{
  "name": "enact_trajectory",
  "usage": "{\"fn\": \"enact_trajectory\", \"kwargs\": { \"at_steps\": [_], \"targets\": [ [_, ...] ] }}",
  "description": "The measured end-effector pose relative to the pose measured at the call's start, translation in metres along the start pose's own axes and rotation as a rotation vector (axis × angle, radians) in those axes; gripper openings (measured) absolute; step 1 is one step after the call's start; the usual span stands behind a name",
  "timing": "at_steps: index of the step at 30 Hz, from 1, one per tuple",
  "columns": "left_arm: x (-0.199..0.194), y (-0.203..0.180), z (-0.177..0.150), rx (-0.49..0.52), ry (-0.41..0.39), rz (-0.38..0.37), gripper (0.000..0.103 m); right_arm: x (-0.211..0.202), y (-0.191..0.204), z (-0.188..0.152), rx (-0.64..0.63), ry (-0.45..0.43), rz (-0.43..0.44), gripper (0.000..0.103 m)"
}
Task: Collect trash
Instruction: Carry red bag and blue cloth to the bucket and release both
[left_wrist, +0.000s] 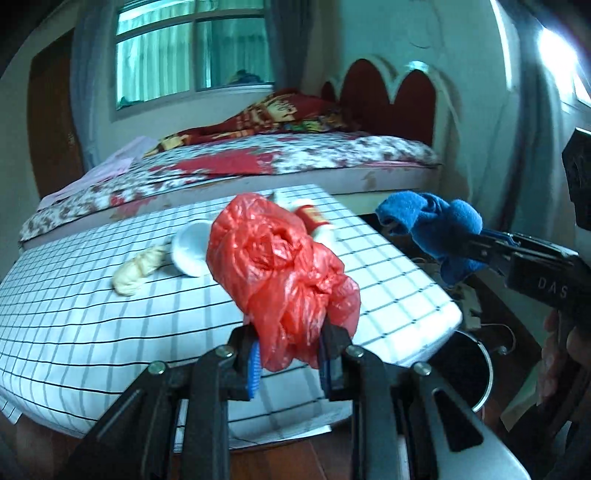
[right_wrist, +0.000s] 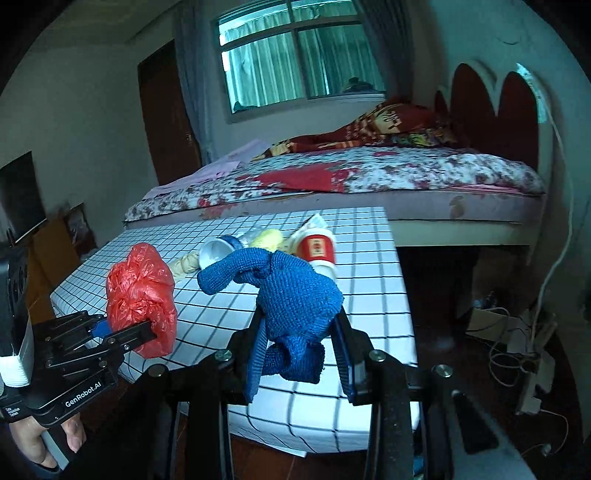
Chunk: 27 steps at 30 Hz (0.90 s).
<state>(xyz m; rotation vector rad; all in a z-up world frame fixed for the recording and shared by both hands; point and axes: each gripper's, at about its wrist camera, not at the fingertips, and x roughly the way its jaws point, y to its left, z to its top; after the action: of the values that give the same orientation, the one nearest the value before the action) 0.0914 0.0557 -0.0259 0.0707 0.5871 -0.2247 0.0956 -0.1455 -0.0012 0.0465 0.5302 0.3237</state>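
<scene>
Red crumpled plastic bag (left_wrist: 280, 266) pinched in left gripper (left_wrist: 288, 354) fingers, above near tabletop (left_wrist: 92, 314) edge | blue knitted cloth (right_wrist: 295, 306) clamped in right gripper (right_wrist: 299, 354) fingers | far tabletop: white cup (left_wrist: 188, 251), red-labelled paper cup (right_wrist: 317, 251) | beyond: floral bed (right_wrist: 369, 173)

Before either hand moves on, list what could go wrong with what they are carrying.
1. The left gripper pinches only the lower end of the red plastic bag; the thin film could slip out or tear.
2. The blue cloth in the right gripper trails a loose end near the paper cup; it may knock it over.
3. The bin sits half under the table edge, so a drop could miss.
</scene>
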Motion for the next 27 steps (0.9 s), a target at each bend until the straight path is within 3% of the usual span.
{"fn": "enact_trajectory", "kwargs": {
  "at_steps": [15, 27],
  "targets": [
    [0.010, -0.121, -0.017, 0.142, 0.048, -0.215, 0.025, -0.075, -0.103, -0.050, 0.093, 0.037, -0.168, 0.036],
    [0.056, -0.199, -0.053, 0.212, 0.224, -0.366, 0.025, -0.065, -0.171, -0.109, 0.167, 0.209, -0.236, 0.037]
  ]
}}
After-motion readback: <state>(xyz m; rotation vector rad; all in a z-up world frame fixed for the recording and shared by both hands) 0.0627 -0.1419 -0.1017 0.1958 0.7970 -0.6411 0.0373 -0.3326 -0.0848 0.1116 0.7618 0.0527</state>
